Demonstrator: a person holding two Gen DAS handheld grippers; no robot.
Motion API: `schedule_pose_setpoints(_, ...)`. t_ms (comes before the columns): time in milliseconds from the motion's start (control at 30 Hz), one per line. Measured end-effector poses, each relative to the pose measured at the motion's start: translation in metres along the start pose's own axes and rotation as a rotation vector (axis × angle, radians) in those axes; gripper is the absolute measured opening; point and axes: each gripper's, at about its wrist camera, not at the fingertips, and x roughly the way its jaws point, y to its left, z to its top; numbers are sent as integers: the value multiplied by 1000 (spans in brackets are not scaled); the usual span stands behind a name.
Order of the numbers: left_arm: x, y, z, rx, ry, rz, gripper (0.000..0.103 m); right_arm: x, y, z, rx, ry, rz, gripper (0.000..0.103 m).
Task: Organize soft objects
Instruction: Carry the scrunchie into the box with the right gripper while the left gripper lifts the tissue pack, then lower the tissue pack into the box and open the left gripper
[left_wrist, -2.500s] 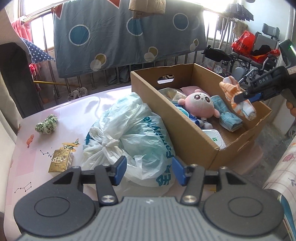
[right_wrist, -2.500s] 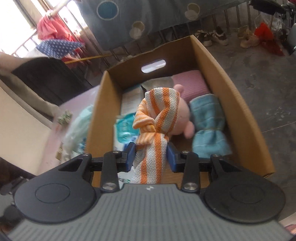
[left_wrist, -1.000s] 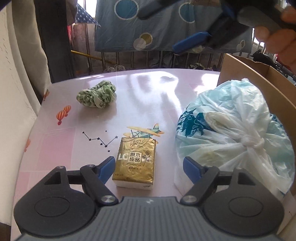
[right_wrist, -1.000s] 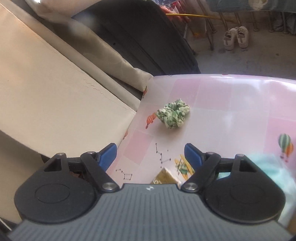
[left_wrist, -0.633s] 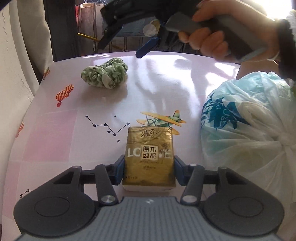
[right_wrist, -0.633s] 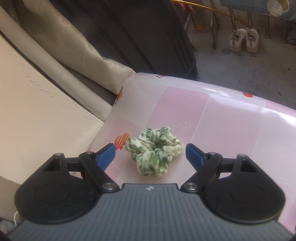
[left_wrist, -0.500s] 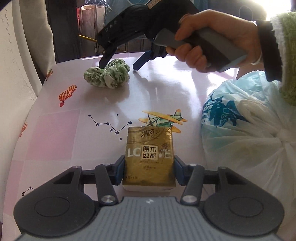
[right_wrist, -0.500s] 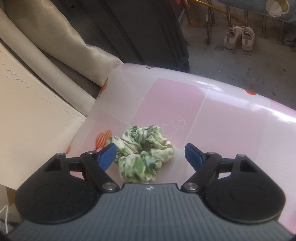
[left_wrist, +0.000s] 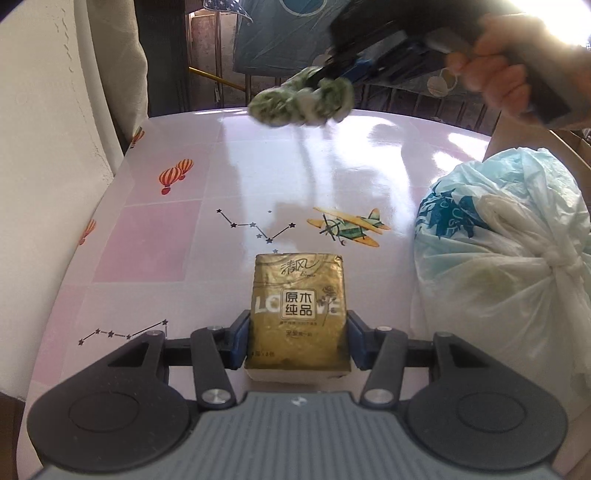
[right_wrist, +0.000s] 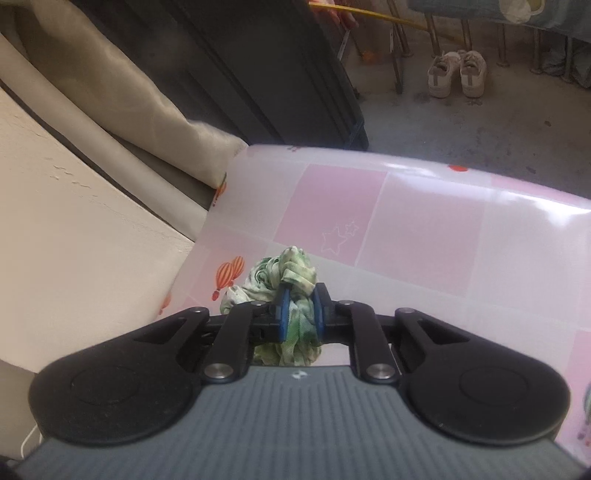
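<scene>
The left gripper (left_wrist: 298, 341) has its fingers pinching the gold foil-wrapped tissue pack (left_wrist: 300, 308) by its two long sides, the pack's long axis running straight ahead along the fingers, low over the pink tiled bench (left_wrist: 303, 166). The right gripper (right_wrist: 300, 308) has its fingers pressed tight on the green-and-white fabric scrunchie (right_wrist: 280, 286), lifted clear of the bench's far end. The tied pale-blue plastic bag (left_wrist: 506, 258) lies just right of the pack, a likely obstacle on the way right.
</scene>
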Motion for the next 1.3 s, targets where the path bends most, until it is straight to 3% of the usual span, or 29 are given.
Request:
schedule_pose_setpoints(133,-24,1,-8,-11,-7,28,53,-111,-15,-27,41,-126,24,12)
schedule_pose_setpoints(233,-43,1,-13,-29,-21,15,53,-204,-39,-71,90,-218,18,12)
schedule_pose_setpoints(333,-59,-6,-15,-31,-36,-7,53,-291,-71,-135,155,-298,-24,12)
schedule_pose_setpoints(467,-80,-26,-13,-29,-65,-54,53,-365,-115,-231,283,-336,-122,12)
schedule_pose_setpoints(567,-94,-46,-7,-2,-91,-82,53,-388,-137,-295,347,-326,-217,13)
schedule_pose_setpoints(700,-114,-83,2,53,-133,-118,53,-393,-152,-344,374,-297,-336,13)
schedule_pose_setpoints(833,-130,-119,10,112,-164,-151,53,-375,-153,-356,287,-207,-422,19)
schedule_pose_setpoints(967,-140,-154,19,170,-179,-194,53,-350,-141,-347,216,-121,-431,41)
schedule_pose_setpoints(1033,-142,-176,24,207,-182,-216,53,-361,-142,-346,243,-163,-361,52)
schedule_pose_setpoints(1133,-143,-208,34,259,-174,-269,53,-393,-151,-362,338,-278,-253,54)
schedule_pose_setpoints(1300,-134,-283,53,376,-107,-423,53,-459,-149,-397,422,-470,-236,62)
